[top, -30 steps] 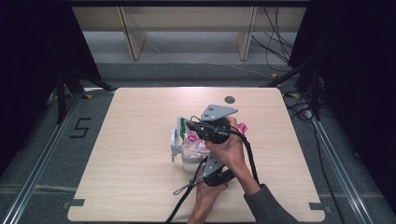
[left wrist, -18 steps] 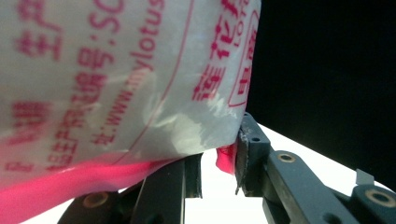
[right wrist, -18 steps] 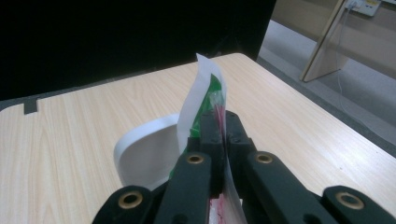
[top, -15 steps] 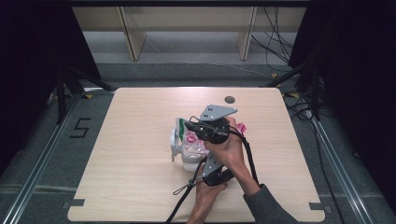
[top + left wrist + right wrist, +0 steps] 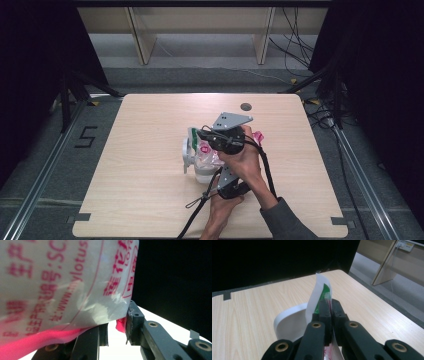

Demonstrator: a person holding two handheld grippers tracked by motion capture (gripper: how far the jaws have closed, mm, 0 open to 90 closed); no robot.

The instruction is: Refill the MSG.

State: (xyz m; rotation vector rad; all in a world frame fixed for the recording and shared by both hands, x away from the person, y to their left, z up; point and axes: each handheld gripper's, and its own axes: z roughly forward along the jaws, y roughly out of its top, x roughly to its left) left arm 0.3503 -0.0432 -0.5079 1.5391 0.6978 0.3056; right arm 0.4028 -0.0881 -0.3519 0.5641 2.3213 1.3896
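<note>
The bag (image 5: 207, 152), white plastic with pink print, sat over a white cup (image 5: 192, 157) near the table's (image 5: 150, 200) middle. The left gripper (image 5: 117, 327) had its jaws partly closed on the bag's lower part. Readable on the film: "lotus" and ":SC", beside pink Chinese characters. The right gripper (image 5: 329, 307) was clamped tight on the bag's top edge, white with a green patch.

Hidden and cut-off parts around the printed plastic bag

In the left gripper view the plastic bag (image 5: 62, 282) runs off the top and left edges, its nearest red print blurred. In the high view the right gripper (image 5: 202, 134) and hand (image 5: 245, 162) cover the white jug (image 5: 192, 160); the left gripper (image 5: 227, 187) shows only partly.
</note>
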